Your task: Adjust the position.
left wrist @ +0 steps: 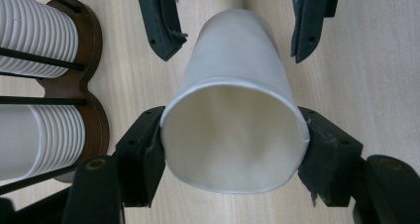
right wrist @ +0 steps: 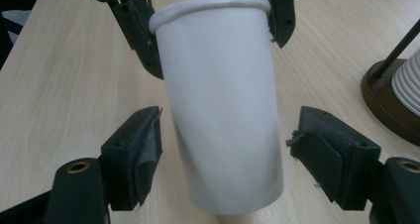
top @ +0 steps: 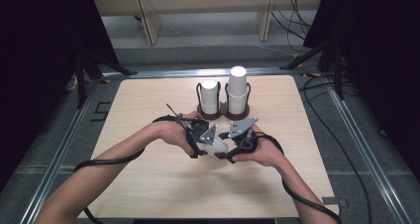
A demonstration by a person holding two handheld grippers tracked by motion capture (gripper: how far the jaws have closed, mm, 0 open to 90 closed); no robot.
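From above I see the room: black curtains on both sides, a grey floor with cables, pale wooden furniture legs beyond, and the light wood tabletop framed by metal rails. At its far edge stands one dark brown holder with two stacks of white cups, the right stack taller than the left stack. The left gripper view brings that holder close, showing the ribbed rims of the stacked cups and the thin black rods around them, which the high view cannot resolve. My two hands meet near the middle of the tabletop, and between them is one loose paper cup, lying on its side above the wood. My left tool is clamped on the cup's rim, its pads pressing both sides of the open mouth. My right tool stands apart around the cup's base end, with a gap on each side between pad and cup wall.
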